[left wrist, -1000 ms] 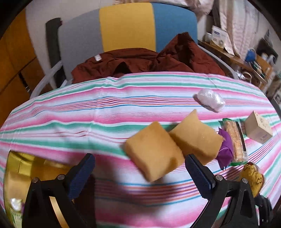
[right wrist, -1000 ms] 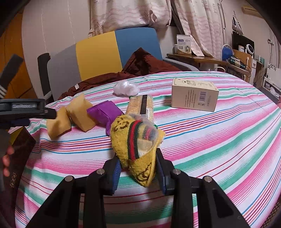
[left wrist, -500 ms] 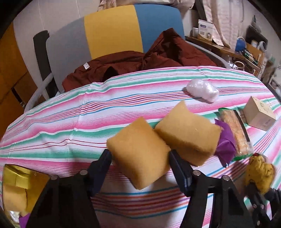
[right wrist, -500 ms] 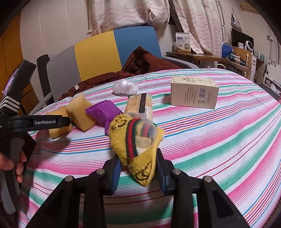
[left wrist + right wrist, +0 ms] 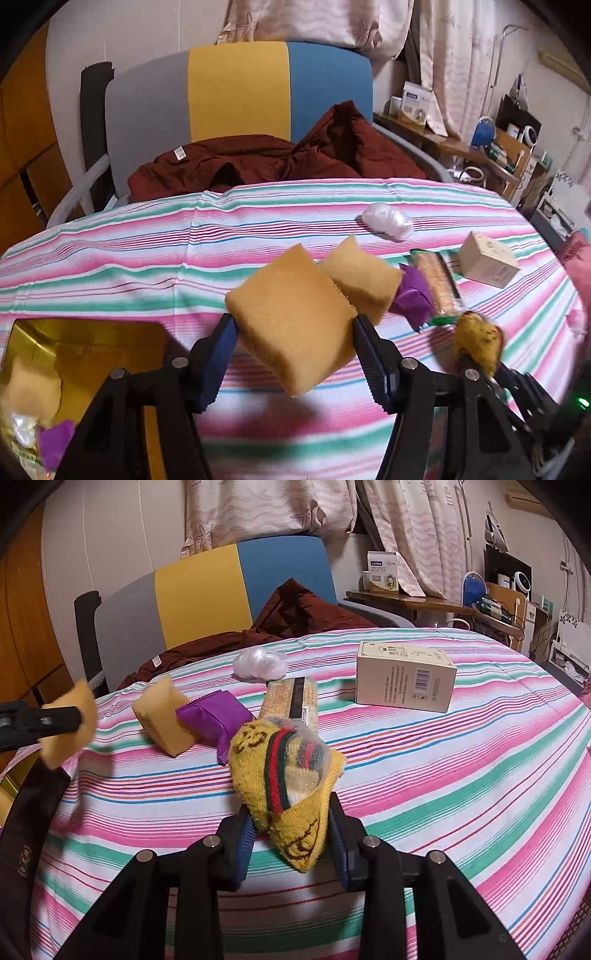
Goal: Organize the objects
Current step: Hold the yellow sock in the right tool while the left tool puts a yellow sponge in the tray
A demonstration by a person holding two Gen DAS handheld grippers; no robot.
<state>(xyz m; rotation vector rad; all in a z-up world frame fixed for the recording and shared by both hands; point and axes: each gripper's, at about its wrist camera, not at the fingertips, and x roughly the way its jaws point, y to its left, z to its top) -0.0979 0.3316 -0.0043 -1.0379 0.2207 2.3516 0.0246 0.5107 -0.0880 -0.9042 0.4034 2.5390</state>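
Note:
My left gripper (image 5: pixel 295 354) is shut on a yellow sponge (image 5: pixel 291 317) and holds it above the striped tablecloth (image 5: pixel 147 266); it also shows at the left of the right wrist view (image 5: pixel 70 723). A second yellow sponge (image 5: pixel 360 280) lies on the cloth just behind it (image 5: pixel 162 716). My right gripper (image 5: pixel 291 834) is shut on a yellow knitted pouch with red and green stripes (image 5: pixel 288 775), held above the cloth. A gold box (image 5: pixel 85 347) at the lower left holds a sponge piece and small packets.
On the cloth lie a purple packet (image 5: pixel 218 716), a wrapped biscuit pack (image 5: pixel 291 701), a white plastic wad (image 5: pixel 260 662) and a beige carton (image 5: pixel 404 681). A chair with a dark red garment (image 5: pixel 273 158) stands behind the table. Shelves with clutter are at the right.
My left gripper moved in around the near sponge, closed on it and lifted it off the cloth. My right gripper kept its hold on the pouch and hardly moved.

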